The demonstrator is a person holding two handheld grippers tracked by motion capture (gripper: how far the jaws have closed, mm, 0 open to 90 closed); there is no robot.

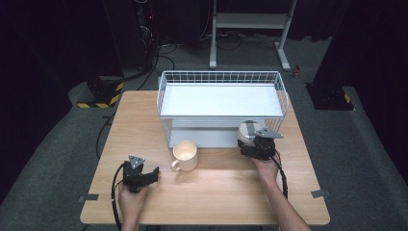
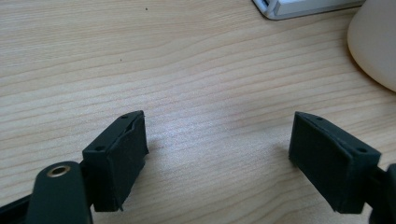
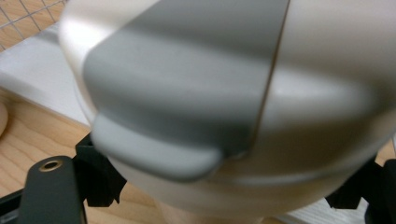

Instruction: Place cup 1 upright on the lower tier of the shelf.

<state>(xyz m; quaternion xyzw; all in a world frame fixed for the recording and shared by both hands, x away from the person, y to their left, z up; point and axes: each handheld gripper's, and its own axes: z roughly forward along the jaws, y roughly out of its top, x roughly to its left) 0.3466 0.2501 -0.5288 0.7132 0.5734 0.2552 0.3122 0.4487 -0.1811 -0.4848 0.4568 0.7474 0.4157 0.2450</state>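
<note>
Probably a lab: dark curtains (image 1: 57, 43), hazard-taped stand base (image 1: 98, 94).

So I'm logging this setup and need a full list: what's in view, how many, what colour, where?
table: one, light wood, centre.
rack: one, white wire, two shelves, far half of table.
mug: one, cream, in front of rack.
lidded cup: one, cream with grey lid, between right gripper's jaws beside rack.
frame: one, grey metal, on floor behind.
left gripper: black, open over bare table.
right gripper: black, around the cup.
</note>
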